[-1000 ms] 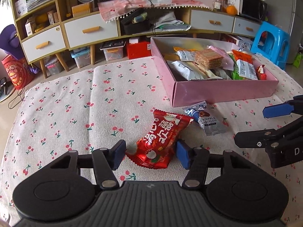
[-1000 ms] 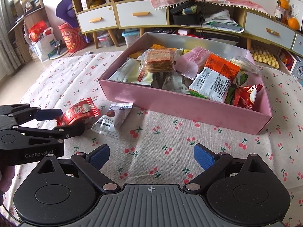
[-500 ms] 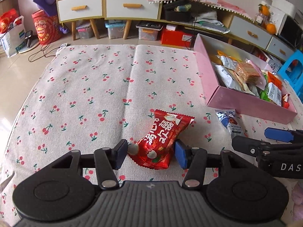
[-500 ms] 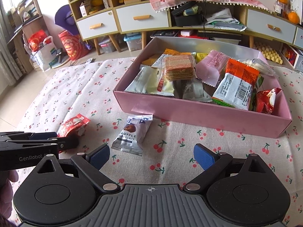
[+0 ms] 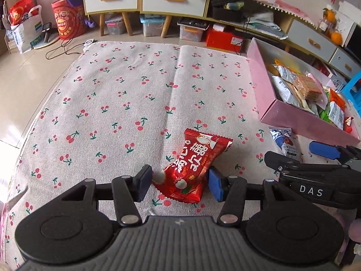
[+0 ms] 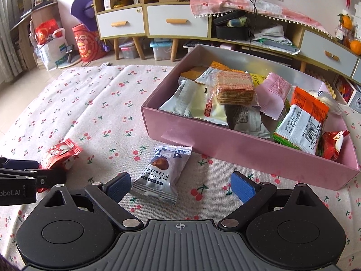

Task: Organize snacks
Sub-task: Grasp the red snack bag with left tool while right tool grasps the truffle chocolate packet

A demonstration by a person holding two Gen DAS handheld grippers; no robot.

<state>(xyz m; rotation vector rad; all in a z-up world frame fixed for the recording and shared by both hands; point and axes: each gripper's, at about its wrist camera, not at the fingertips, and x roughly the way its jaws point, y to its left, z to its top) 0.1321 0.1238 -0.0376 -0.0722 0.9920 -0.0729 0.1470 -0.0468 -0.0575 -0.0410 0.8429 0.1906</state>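
A red snack packet (image 5: 191,169) lies on the cherry-print cloth between the fingers of my left gripper (image 5: 179,181). The jaws stand close on both sides of the packet, and I cannot tell if they press it. The packet also shows in the right wrist view (image 6: 59,155). A silver truffle chocolate packet (image 6: 161,174) lies flat in front of the pink box (image 6: 248,153). My right gripper (image 6: 180,186) is open, with the packet's near end between its fingers, nearer the left one. The box holds several snack packets.
The cherry-print cloth (image 5: 126,94) covers the work surface, with tiled floor past its left and far edges. Low cabinets (image 6: 158,22) with drawers, storage bins and bags stand beyond. A blue stool (image 5: 354,88) stands at the far right.
My left gripper has narrowed around the red packet and its view has swung left. My right gripper has moved left and forward, so the truffle packet now lies between its fingers.
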